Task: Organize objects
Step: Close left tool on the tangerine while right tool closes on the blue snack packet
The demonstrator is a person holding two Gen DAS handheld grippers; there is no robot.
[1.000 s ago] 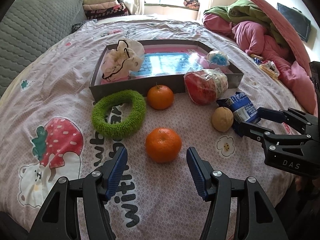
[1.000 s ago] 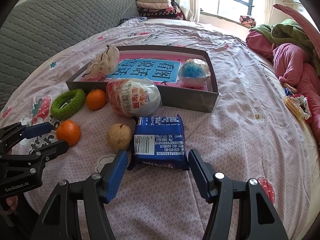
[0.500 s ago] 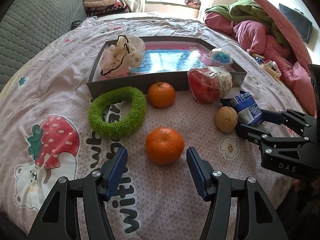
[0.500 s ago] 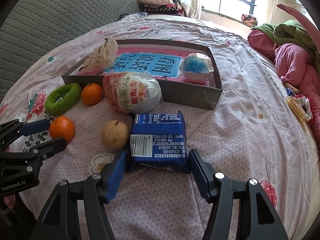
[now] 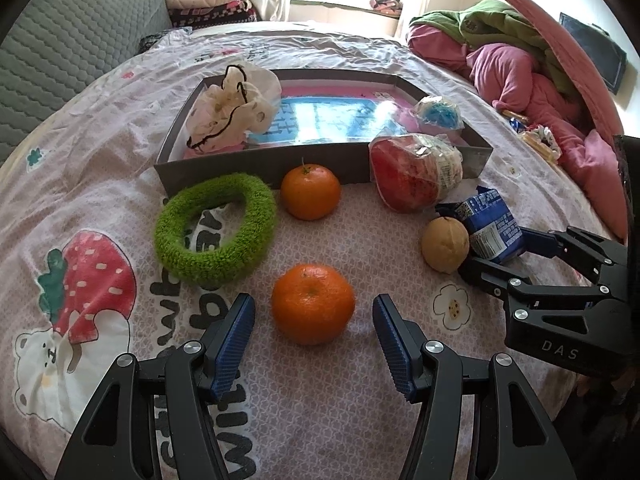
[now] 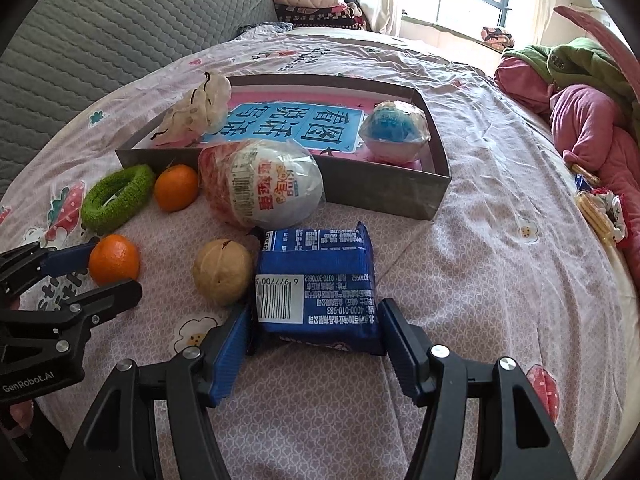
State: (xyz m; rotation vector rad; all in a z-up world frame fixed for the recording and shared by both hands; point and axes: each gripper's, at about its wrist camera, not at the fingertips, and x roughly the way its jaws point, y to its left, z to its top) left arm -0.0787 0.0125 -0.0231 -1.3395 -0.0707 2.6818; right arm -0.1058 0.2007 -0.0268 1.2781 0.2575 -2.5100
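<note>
My left gripper (image 5: 313, 334) is open, its blue pads on either side of an orange (image 5: 313, 303) on the bed, not touching it. My right gripper (image 6: 314, 340) is open around a blue snack packet (image 6: 316, 286), pads at the packet's near corners. A grey box (image 5: 320, 160) holds a white scrunchie (image 5: 232, 110) and a blue-and-white ball (image 5: 438, 110). In front of the box lie a second orange (image 5: 311, 191), a green fuzzy ring (image 5: 216, 234), a red-and-white wrapped egg (image 5: 416, 178) and a tan round fruit (image 5: 445, 249).
The pink patterned bedsheet (image 5: 100, 184) covers the bed. A grey quilted headboard (image 6: 100, 28) is at the left. Pink and green clothes (image 6: 580, 92) are piled at the right, with small snack packets (image 6: 596, 208) beside them.
Both grippers have moved forward. The orange now sits between my left pads, and the blue packet has come in between my right pads.
</note>
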